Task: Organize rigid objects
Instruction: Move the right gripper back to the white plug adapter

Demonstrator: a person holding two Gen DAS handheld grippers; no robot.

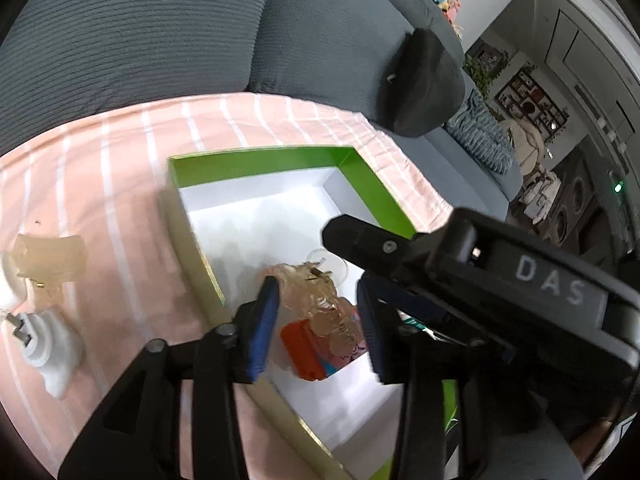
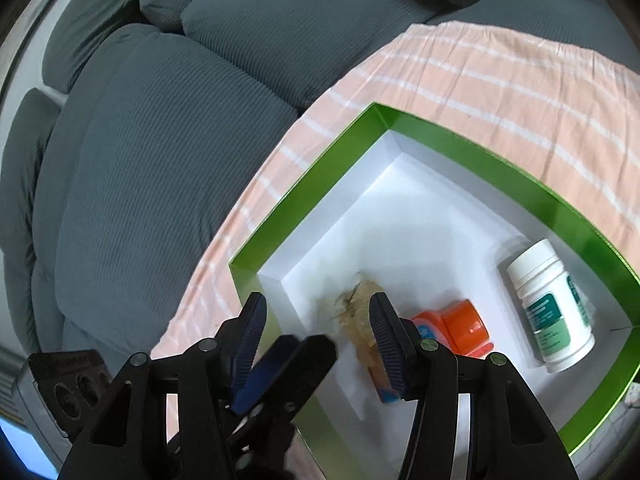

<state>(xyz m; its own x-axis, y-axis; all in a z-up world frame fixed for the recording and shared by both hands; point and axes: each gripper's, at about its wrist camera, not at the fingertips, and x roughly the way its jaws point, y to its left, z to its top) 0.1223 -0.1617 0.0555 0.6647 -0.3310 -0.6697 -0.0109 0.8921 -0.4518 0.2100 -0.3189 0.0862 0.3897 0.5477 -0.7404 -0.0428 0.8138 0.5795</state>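
Box: a green box (image 2: pixel 472 152) with a white inside is sitting on a pink striped cloth (image 1: pixel 120 184), beside a grey sofa (image 2: pixel 140 140).
Inside the box: a clear hair clip (image 1: pixel 320 300), an orange-capped jar (image 2: pixel 460 326) and a white bottle (image 2: pixel 548 304) are lying on the white floor. The clip is lying partly over the jar.
Left gripper (image 1: pixel 318 324): it is hanging over the box with its blue pads apart. The clip is sitting between the pads, but they are not pressing on it.
Right gripper (image 2: pixel 320 340): its pads are standing apart over the box, with nothing squeezed between them.
Only the left view is showing: a yellowish clip (image 1: pixel 48 256) and a white clip (image 1: pixel 48 352) lying on the cloth outside the box, and a black cushion (image 1: pixel 420 84).
Only the right view is showing: the white bottle with its green label, lying by the box wall.
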